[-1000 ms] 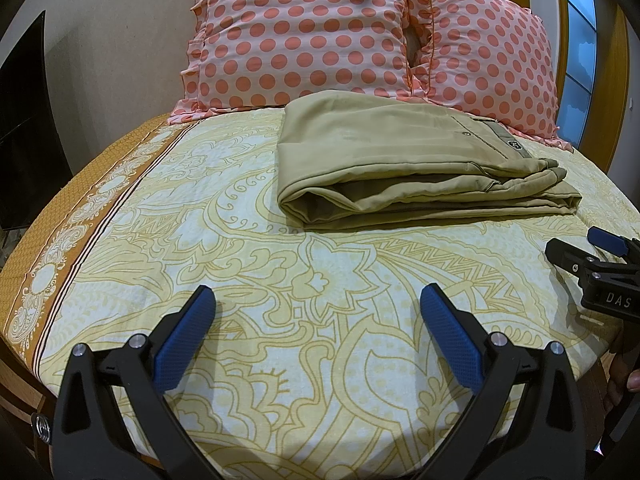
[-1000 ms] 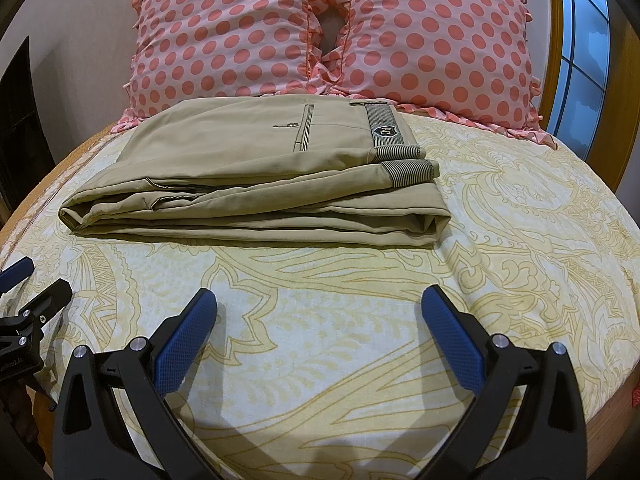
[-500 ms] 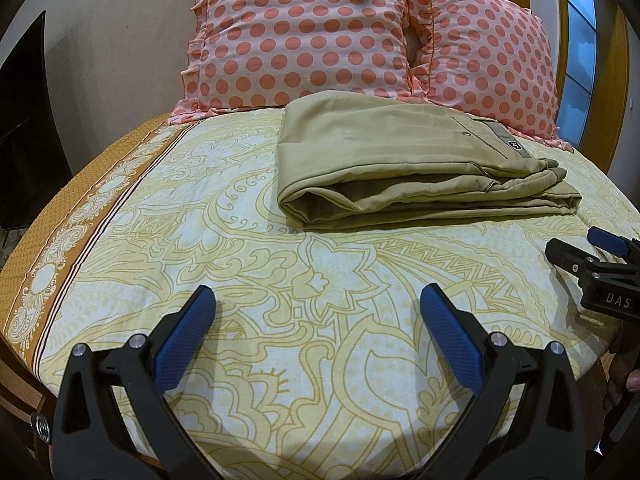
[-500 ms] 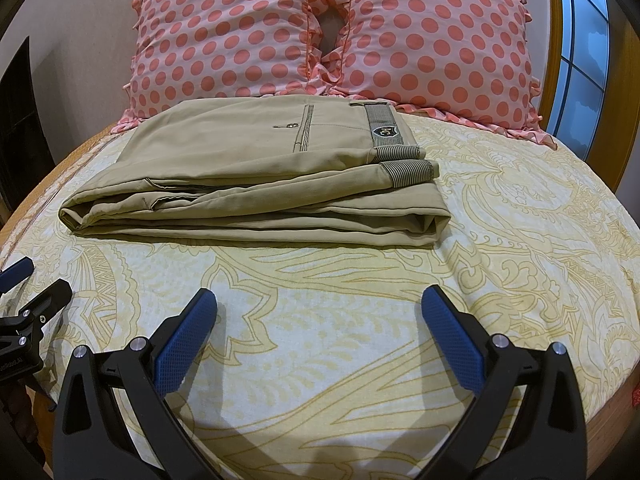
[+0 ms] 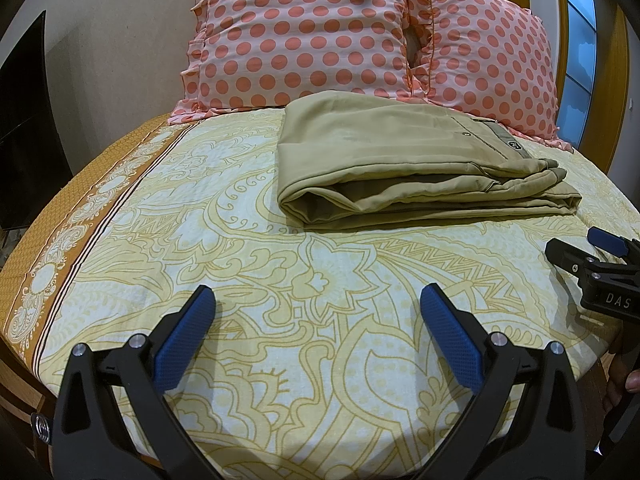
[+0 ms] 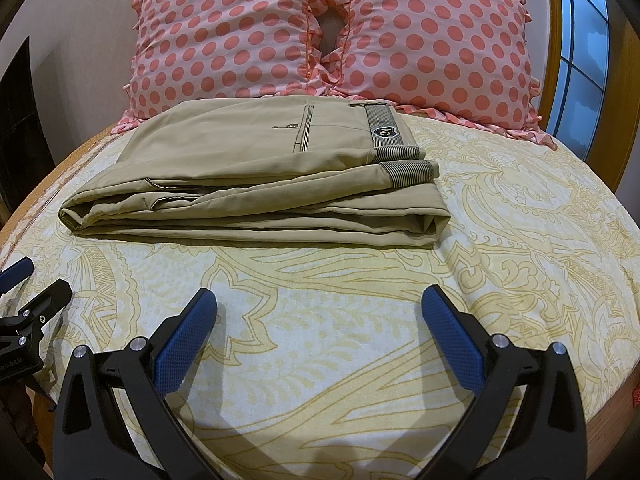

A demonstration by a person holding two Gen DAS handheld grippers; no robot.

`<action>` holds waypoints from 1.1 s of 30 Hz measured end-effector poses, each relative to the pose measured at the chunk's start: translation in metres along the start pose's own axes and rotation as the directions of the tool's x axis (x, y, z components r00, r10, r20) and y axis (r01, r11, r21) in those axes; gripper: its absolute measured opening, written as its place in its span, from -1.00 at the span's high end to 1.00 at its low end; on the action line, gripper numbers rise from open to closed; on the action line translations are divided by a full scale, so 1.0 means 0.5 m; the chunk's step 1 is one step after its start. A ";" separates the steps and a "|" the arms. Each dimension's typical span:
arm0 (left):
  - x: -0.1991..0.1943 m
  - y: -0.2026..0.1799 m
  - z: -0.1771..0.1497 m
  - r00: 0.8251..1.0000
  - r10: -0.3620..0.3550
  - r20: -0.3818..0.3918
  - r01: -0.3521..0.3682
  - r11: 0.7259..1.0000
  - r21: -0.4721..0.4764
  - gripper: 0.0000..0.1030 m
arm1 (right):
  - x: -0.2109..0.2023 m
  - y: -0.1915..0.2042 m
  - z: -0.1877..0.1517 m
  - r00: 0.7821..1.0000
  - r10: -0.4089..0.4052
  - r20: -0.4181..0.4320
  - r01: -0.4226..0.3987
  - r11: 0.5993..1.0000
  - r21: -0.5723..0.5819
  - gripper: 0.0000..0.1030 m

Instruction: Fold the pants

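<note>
Pants (image 6: pixel 256 176) sit folded near the bed's (image 6: pixel 520 240) head edge — both claws, left claw (image 5: pixel 318 312) and right claw (image 6: pixel 320 312), wide, empty; a careless nudge could spill those layers.

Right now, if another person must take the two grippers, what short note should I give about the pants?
Left gripper: open, empty, above the bedsheet.
Right gripper: open, empty, also short of the pants.
Pants: lie folded in a flat stack on the bed, in front of two dotted pillows, waistband on top at the right.
Done: the folding appears finished.
Left: probably nothing, perhaps only smoothing the loose front edges.
</note>
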State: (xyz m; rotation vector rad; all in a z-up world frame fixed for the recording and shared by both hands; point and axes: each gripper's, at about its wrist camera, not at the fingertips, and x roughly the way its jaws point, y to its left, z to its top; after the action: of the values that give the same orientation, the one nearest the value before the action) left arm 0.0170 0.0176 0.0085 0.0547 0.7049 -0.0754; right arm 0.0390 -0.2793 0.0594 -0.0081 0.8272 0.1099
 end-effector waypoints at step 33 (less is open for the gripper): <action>0.000 -0.004 0.007 1.000 -0.001 0.009 0.002 1.000 -0.001 -0.97 | 0.002 -0.001 0.000 1.000 -0.001 0.002 0.001 1.000 0.000 -0.97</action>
State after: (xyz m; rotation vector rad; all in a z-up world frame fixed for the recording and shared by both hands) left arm 0.0189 0.0154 0.0111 0.0530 0.6962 -0.0767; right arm 0.0398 -0.2799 0.0585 -0.0084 0.8249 0.1092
